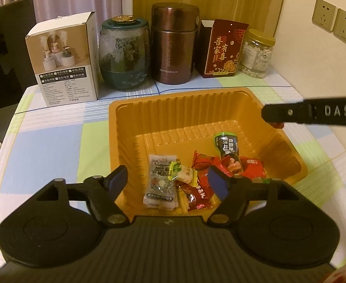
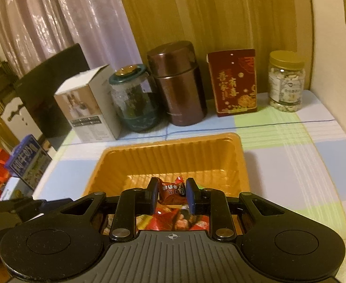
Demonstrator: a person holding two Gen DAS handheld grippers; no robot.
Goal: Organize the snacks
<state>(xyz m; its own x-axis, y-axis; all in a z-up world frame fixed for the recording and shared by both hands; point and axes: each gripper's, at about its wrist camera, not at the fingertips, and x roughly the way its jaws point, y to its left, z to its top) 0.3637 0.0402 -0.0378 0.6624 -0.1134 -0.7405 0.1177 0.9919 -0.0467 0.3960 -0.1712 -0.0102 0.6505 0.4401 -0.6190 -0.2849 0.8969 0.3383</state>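
Note:
An orange plastic tray (image 1: 173, 115) sits on the checked tablecloth and holds several wrapped snacks: a grey packet (image 1: 161, 181), a small yellow candy (image 1: 183, 173), red packets (image 1: 202, 162) and a dark green-topped packet (image 1: 226, 151). My left gripper (image 1: 169, 184) is open and empty, its fingers over the tray's near edge. My right gripper (image 2: 171, 195) is shut on a red snack packet (image 2: 170, 192) above the tray (image 2: 168, 155). One right finger (image 1: 309, 114) reaches in from the right in the left wrist view.
Along the back stand a white box (image 1: 64, 59), a teal glass jar (image 1: 124, 54), a brown thermos (image 1: 174, 44), a red box (image 1: 223, 49) and a jar of nuts (image 1: 256, 54). Wall sockets (image 1: 335, 21) are at right. A dark chair (image 2: 50, 82) stands left.

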